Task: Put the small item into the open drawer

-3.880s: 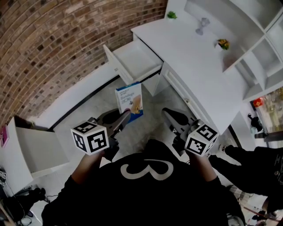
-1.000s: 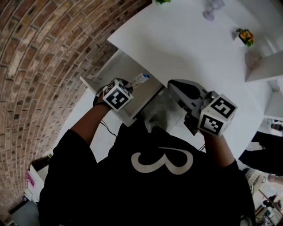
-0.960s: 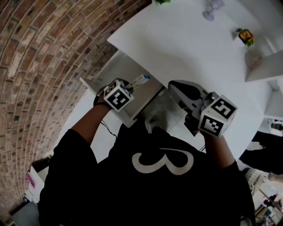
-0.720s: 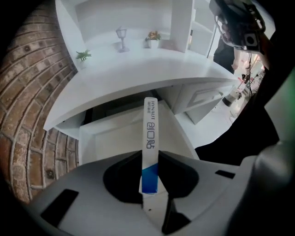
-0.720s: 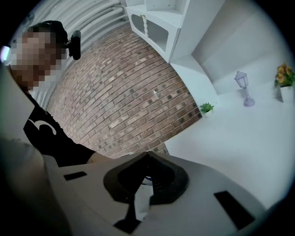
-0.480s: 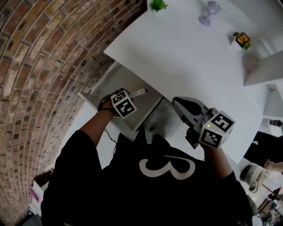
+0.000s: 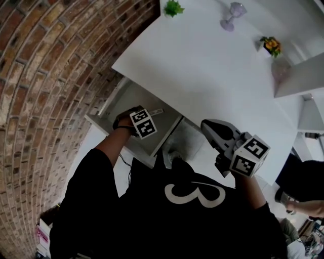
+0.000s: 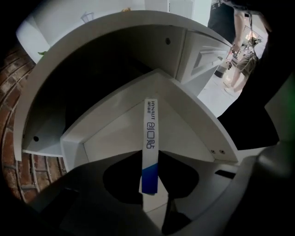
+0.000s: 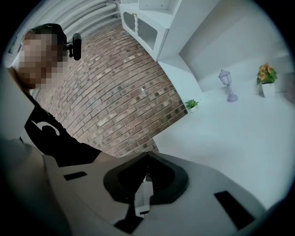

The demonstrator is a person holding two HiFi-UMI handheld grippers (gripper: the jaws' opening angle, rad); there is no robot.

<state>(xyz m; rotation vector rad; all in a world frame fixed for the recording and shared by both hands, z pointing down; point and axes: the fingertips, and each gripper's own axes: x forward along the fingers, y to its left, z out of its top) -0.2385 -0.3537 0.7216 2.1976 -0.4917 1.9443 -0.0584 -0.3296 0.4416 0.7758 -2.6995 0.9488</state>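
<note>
A thin white and blue box (image 8: 150, 147) is seen edge-on between the jaws of my left gripper (image 8: 150, 177), which is shut on it. In the head view the left gripper (image 7: 151, 115) holds the box (image 7: 156, 111) down inside the open white drawer (image 7: 124, 98), which is pulled out from under the white desk top (image 7: 202, 66). The box's far end points over the drawer's floor (image 8: 115, 136); whether it touches the floor I cannot tell. My right gripper (image 7: 206, 124) hangs beside the desk front, its jaws shut with nothing between them (image 9: 146, 171).
A brick wall (image 7: 50, 76) runs along the left of the drawer. On the desk top stand a small green plant (image 7: 173, 7), a little lamp (image 7: 228, 15) and a flower pot (image 7: 272, 44). Another person's arm (image 7: 304, 207) shows at the lower right.
Since four seconds ago the left gripper has carried the box from over the floor to the drawer. In the last second it sank lower into the drawer. The right gripper has stayed shut.
</note>
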